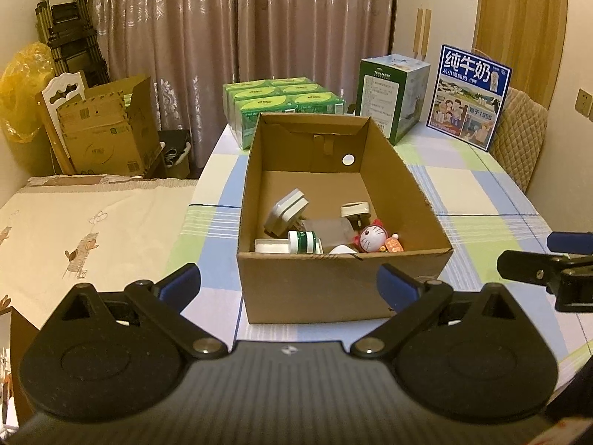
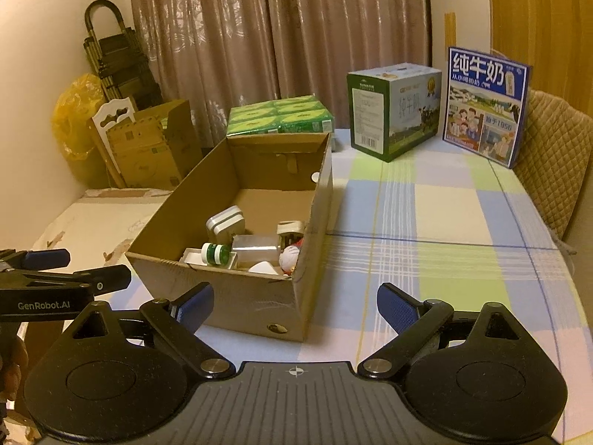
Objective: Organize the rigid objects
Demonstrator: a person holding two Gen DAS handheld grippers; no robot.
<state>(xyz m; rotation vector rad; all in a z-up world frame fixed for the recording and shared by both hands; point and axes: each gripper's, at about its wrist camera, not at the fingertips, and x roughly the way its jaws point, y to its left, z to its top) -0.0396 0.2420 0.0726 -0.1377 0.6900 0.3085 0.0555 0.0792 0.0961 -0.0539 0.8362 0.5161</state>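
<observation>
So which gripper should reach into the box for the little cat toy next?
Probably the left gripper. It faces the cardboard box head-on, with the cat toy just beyond the near wall. The right gripper sits off the box's corner, aimed mostly at bare tablecloth. Both are open.

We saw a table (image 2: 444, 222) spread with a checked cloth of blue, green and white. On it stood an open cardboard box (image 1: 333, 285) near the front edge, a pack of green cartons (image 1: 281, 105) just behind the box, a green-and-white milk carton box (image 2: 393, 111) farther back, and a blue milk box (image 2: 485, 105) beside it at the right.
</observation>
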